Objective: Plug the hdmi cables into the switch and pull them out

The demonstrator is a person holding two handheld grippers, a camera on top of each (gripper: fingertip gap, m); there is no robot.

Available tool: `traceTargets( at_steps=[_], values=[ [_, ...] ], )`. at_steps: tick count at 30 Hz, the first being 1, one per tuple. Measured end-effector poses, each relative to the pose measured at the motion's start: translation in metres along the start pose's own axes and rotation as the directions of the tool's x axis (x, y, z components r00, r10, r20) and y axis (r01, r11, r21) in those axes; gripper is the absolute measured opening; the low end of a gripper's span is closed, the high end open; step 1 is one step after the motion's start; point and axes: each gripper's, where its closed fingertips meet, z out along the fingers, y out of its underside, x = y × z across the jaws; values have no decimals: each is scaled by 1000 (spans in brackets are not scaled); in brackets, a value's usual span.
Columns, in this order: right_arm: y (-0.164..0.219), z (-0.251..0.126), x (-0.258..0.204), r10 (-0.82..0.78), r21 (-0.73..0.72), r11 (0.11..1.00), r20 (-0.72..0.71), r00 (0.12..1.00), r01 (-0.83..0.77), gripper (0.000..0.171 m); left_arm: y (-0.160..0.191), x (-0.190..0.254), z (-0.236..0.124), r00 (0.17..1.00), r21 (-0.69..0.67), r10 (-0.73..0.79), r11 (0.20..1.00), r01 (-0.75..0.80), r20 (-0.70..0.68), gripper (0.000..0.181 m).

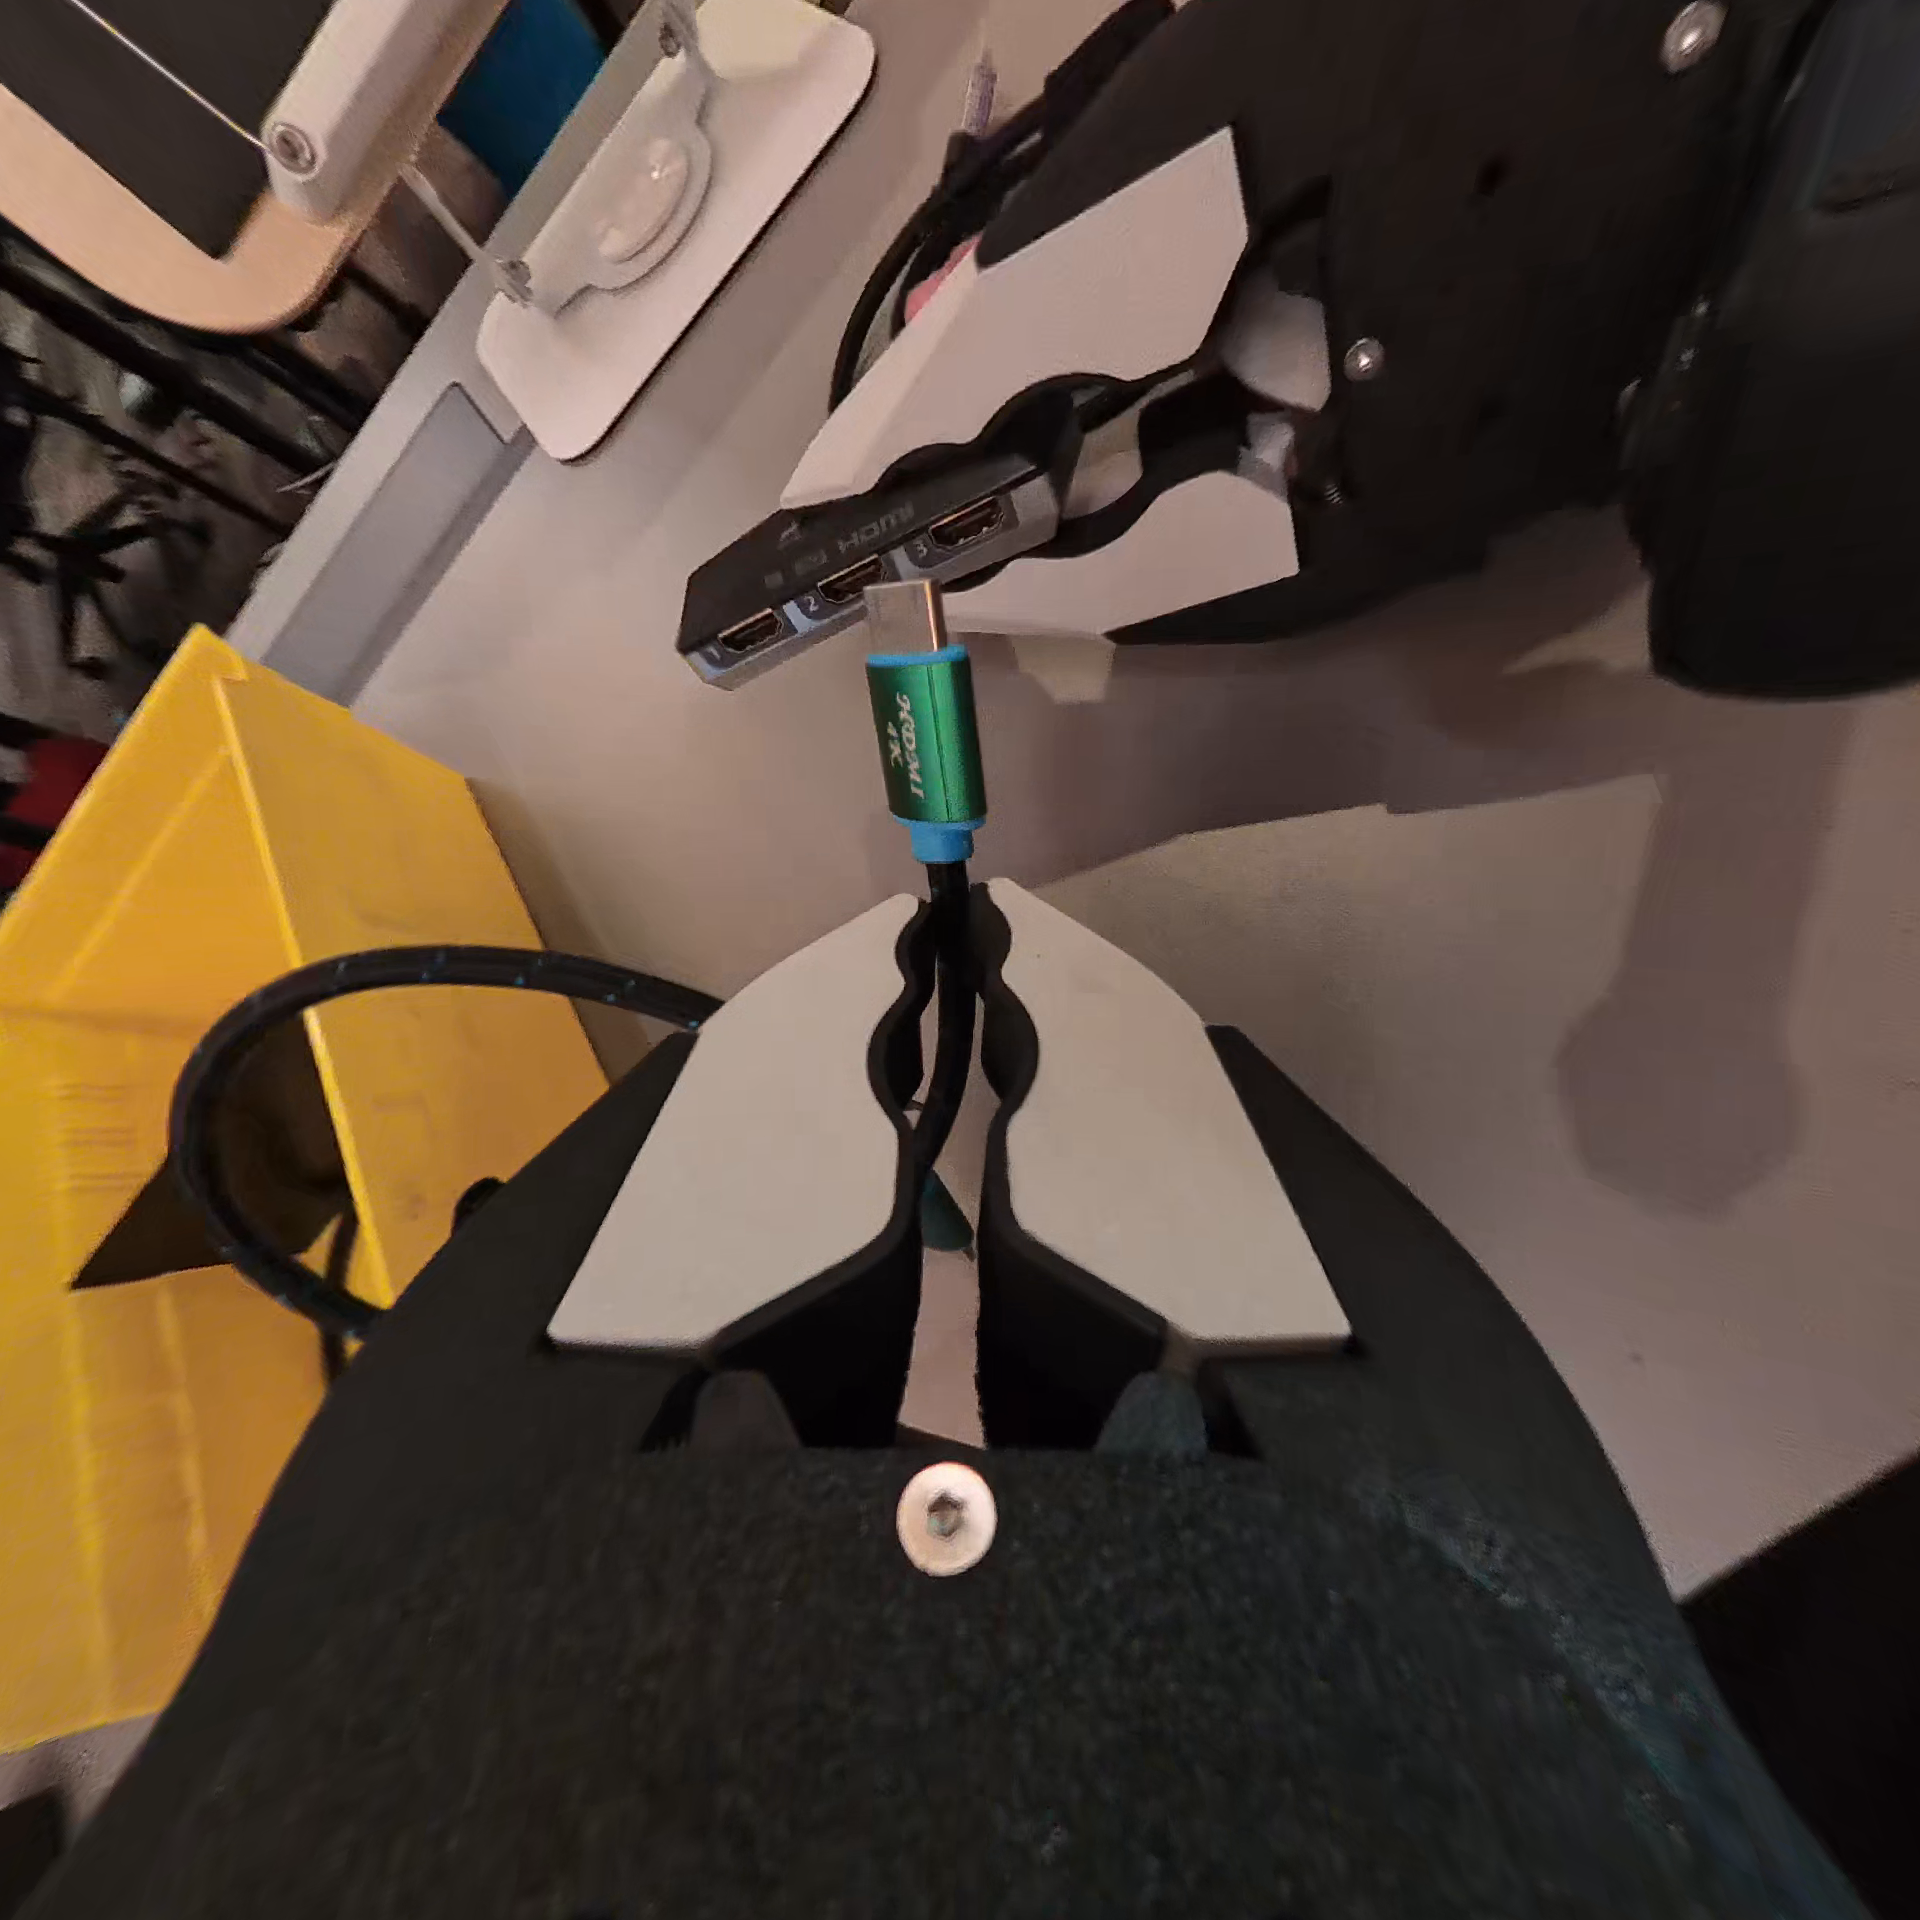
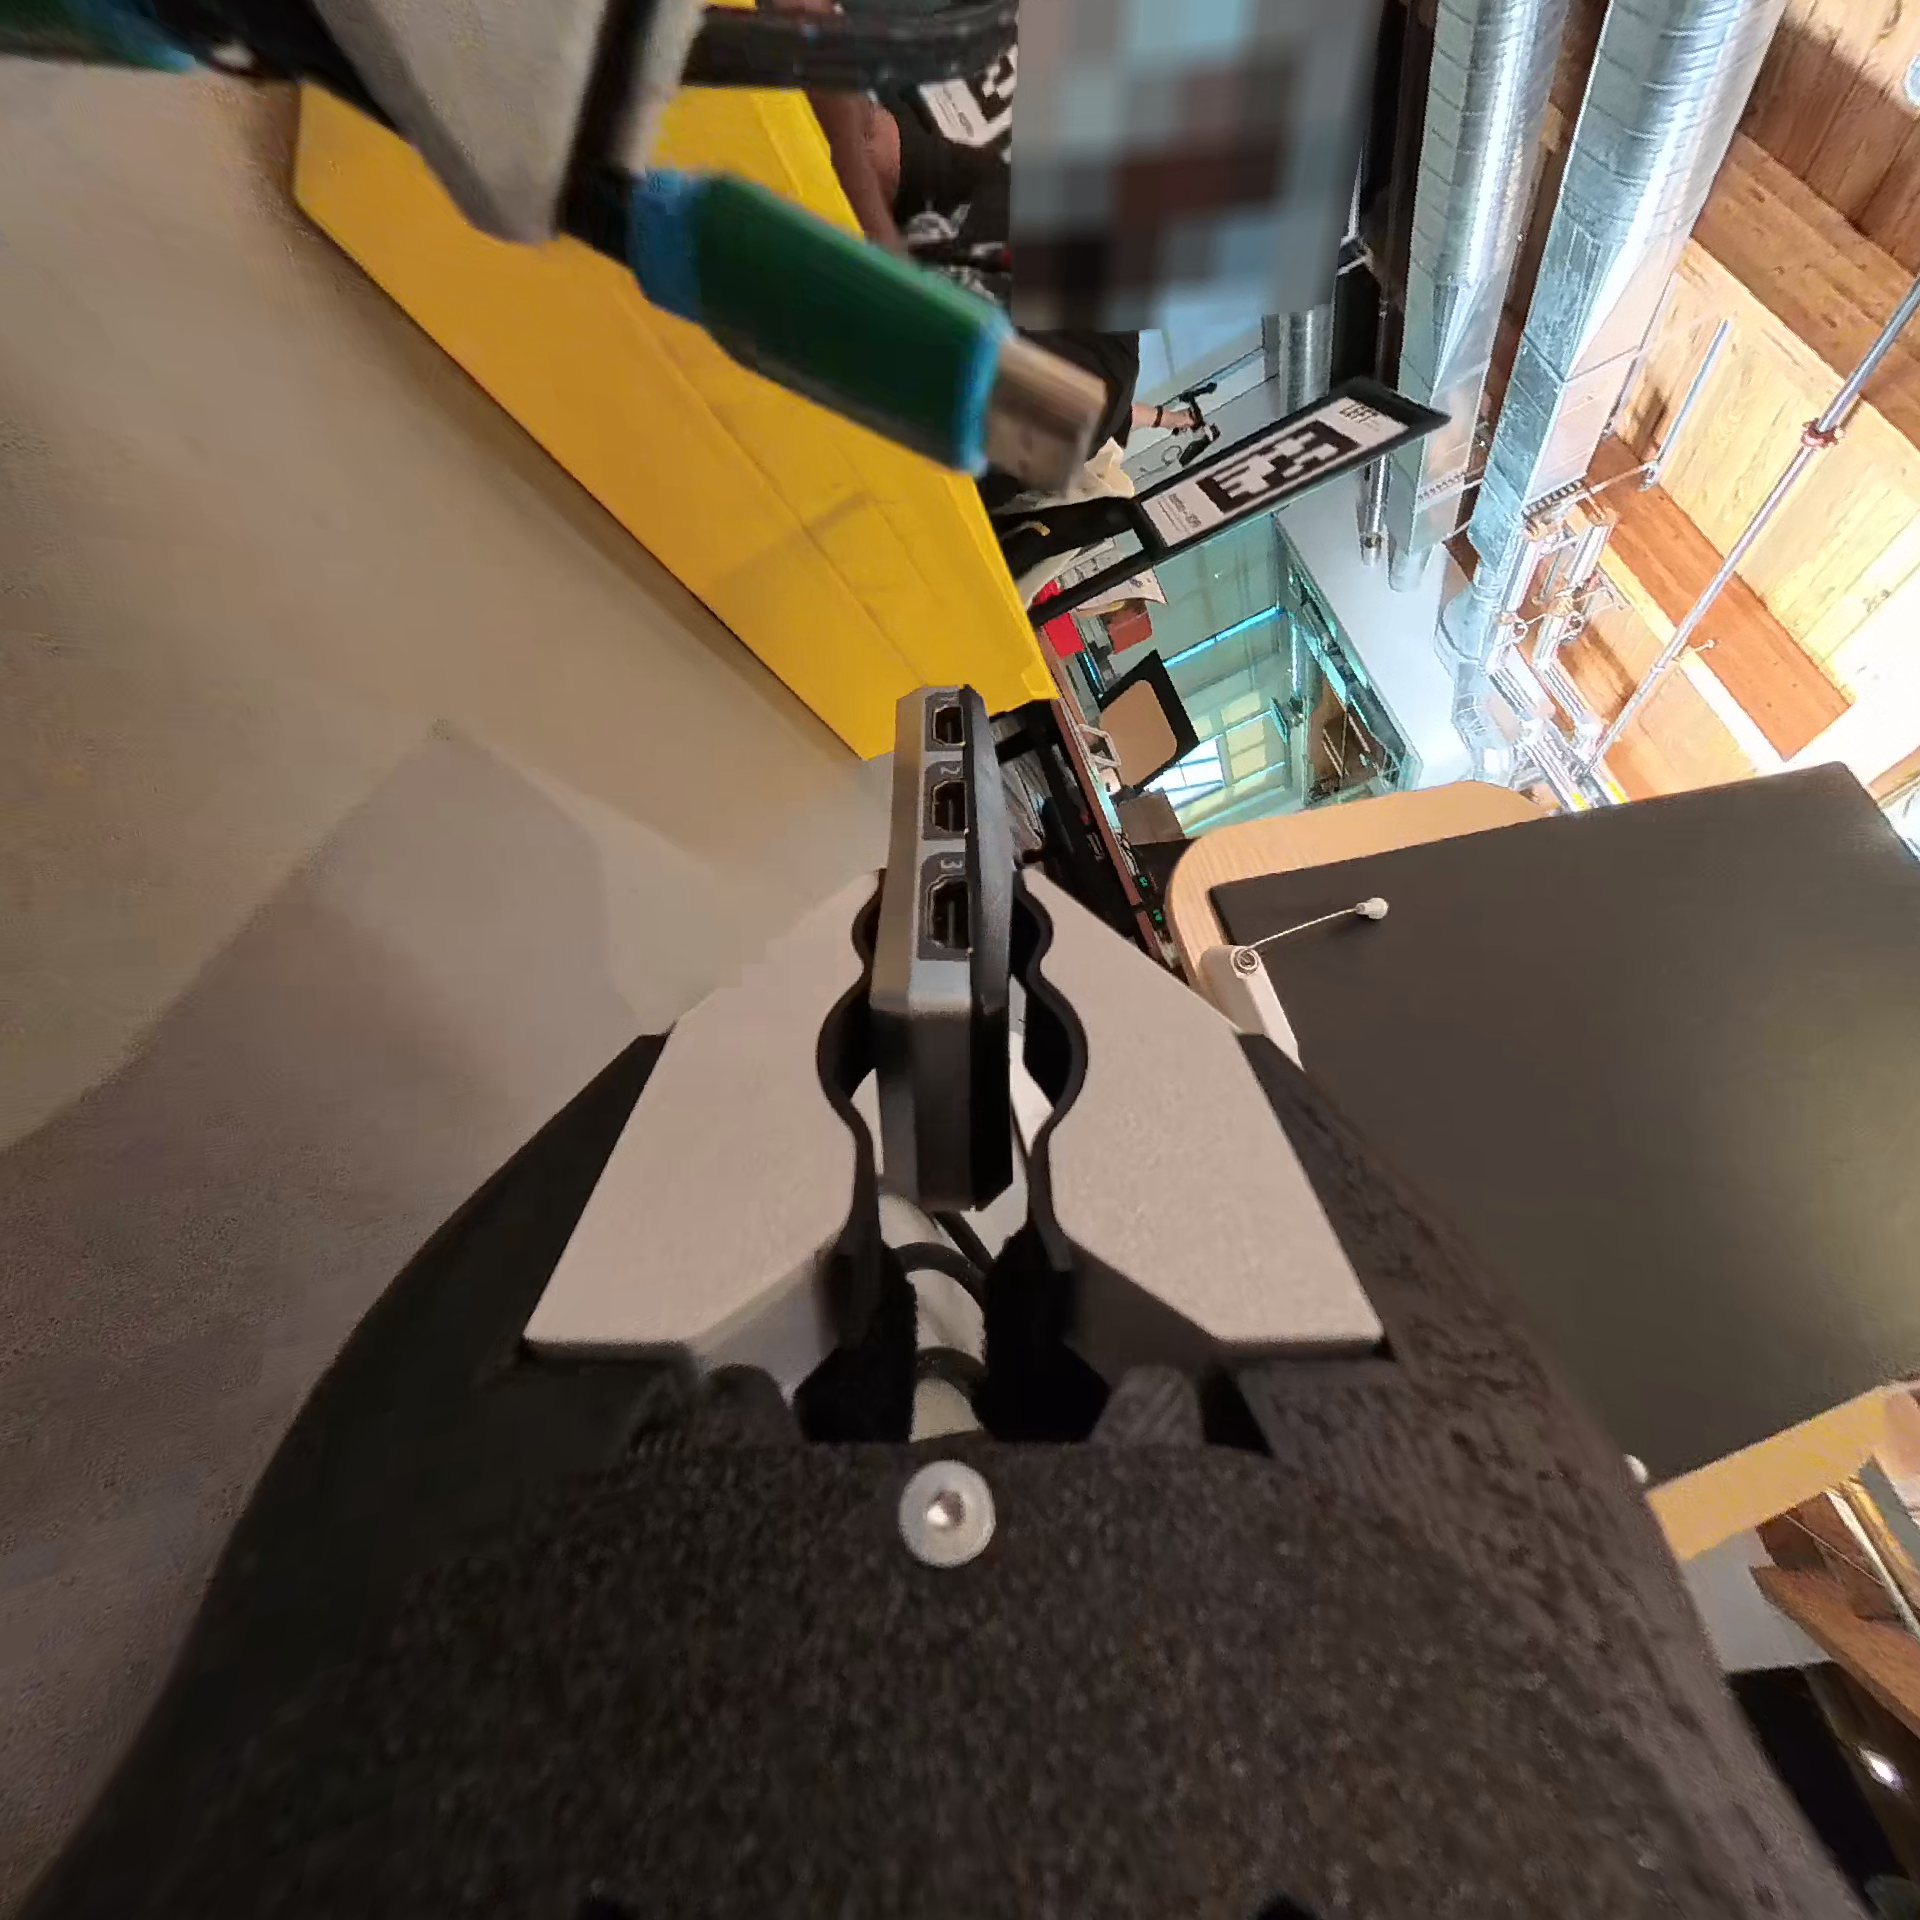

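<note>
While pinching only the braided cable [image 1: 940,997] behind the plug, left tongs [image 1: 951,904] closed on it; right tongs [image 2: 951,935] clamped on the HDMI switch [image 2: 940,935], lifted clear of the tabletop [image 1: 1351,987] near the yellow bin [image 1: 239,1039]. Green-shelled HDMI plug [image 1: 923,743], blue collars, bare metal tip just short of the middle port. Likely trouble: plug swivelling on the limp cable, skidding off the port edge. Three ports, all empty.
</note>
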Motion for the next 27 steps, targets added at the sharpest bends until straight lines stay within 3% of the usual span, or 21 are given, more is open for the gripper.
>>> traceTargets(
  at_steps=[9,13,16,19,25,27],
  values=[
    [1,2,-11,-177,-55,983,10,984,177,20,5,6,28,974,-155,198,971,-181,106,5],
    [3,2,-14,-193,-40,980,25,981,194,20,22,34,40,984,-102,-28,995,10,-175,6],
    [6,0,-22,-201,10,980,71,977,201,21,27,56,42,893,-66,-192,981,181,-406,6],
    [10,-2,-22,-156,37,988,90,984,153,21,17,63,29,734,-52,-349,917,394,-583,19],
    [12,-3,-10,-47,50,998,72,996,43,21,31,28,-9,548,-99,-526,774,625,-650,47],
    [12,-2,-11,-46,50,998,76,996,42,21,37,29,-15,517,-119,-547,753,647,-658,48]
  ],
)
